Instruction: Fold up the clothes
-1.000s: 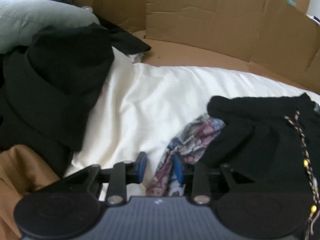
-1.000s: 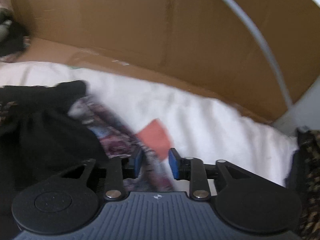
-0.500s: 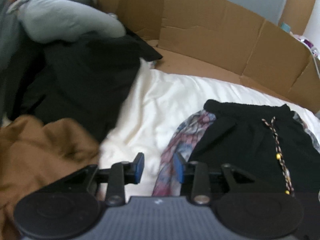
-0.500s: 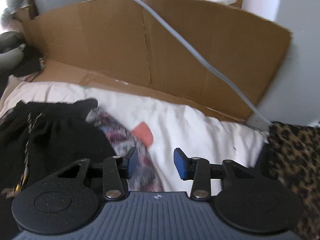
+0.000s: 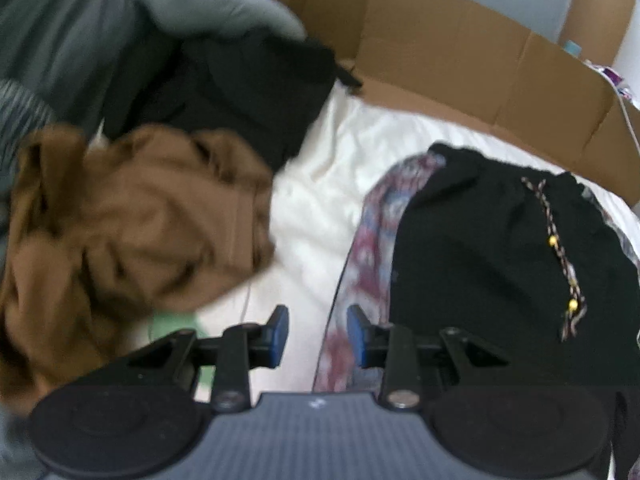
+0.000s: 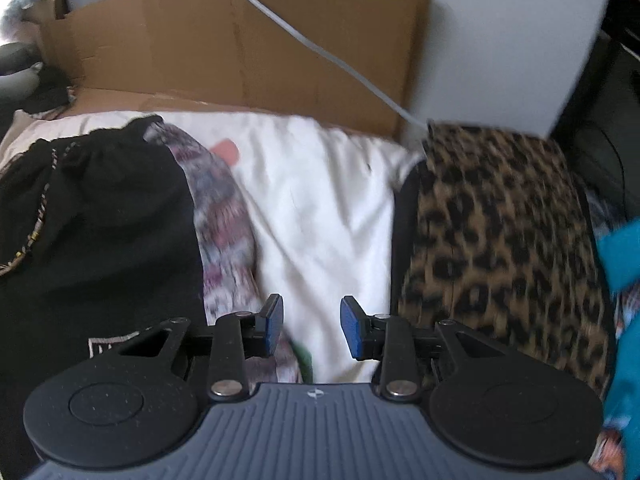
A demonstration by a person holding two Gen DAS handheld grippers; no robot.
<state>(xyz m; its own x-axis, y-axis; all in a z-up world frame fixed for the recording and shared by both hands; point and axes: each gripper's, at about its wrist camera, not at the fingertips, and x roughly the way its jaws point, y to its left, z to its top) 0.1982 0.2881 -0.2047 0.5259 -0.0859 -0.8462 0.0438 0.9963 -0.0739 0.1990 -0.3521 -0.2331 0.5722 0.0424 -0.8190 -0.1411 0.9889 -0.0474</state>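
Black folded garment (image 5: 492,256) just right of the empty, parted left hand-held gripper (image 5: 317,334).

A smooth, faintly glossy white sheet (image 5: 320,184) lies under matt black cloth shorts (image 5: 488,240) with a braided cord (image 5: 560,248), a soft brown garment (image 5: 132,216), leopard-print fabric (image 6: 500,232) and matt brown cardboard (image 6: 240,52).

black garment (image 6: 100,220), white sheet (image 6: 320,208), leopard-print cloth (image 6: 500,232), cardboard (image 6: 240,48)
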